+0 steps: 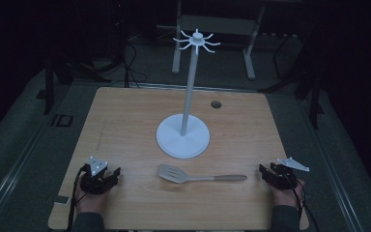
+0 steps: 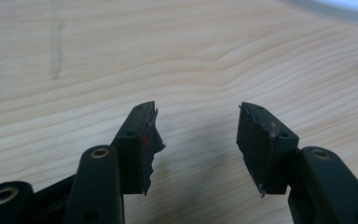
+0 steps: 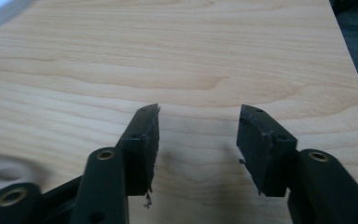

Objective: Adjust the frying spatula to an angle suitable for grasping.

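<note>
Surface: pale wood with wavy grain lines. Stand: white throughout, including round base, pole and hook crown. Spatula: grey slotted blade, light tan handle. Left gripper and right gripper: black jaws, brass-coloured rivets; a small red speck on one left pad.

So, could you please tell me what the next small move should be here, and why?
Probably the right hand-held gripper should slide toward the end of the spatula's handle and bracket it. The spatula lies flat on the table between both grippers, untouched, its handle pointing at the right one, whose jaws stand open and empty. The left hand-held gripper, also open, can wait.
</note>
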The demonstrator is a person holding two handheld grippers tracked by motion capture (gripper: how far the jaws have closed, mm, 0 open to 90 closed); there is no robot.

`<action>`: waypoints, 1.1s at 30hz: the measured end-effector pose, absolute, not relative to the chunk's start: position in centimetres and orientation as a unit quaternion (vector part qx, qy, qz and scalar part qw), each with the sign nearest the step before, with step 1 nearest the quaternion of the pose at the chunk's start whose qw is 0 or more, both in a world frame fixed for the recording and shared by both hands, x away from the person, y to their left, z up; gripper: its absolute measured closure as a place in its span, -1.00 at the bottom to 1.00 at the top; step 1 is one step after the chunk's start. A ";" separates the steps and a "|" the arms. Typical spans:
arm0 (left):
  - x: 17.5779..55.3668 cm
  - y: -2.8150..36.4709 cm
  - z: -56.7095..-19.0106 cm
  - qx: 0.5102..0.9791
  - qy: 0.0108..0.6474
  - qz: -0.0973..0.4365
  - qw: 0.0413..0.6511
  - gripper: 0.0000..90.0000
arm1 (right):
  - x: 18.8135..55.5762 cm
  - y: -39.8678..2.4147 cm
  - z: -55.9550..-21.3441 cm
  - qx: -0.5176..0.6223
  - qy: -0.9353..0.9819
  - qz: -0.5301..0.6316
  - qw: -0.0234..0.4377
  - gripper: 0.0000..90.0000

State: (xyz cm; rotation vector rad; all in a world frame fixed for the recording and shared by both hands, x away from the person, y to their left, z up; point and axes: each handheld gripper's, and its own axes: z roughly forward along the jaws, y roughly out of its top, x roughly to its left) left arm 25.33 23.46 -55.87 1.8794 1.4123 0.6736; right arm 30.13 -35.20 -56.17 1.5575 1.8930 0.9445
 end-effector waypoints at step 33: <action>24.6 23.8 -54.8 0.714 0.539 0.219 0.388 0.07 | 27.7 -31.2 -55.7 0.510 0.755 0.369 0.181 0.98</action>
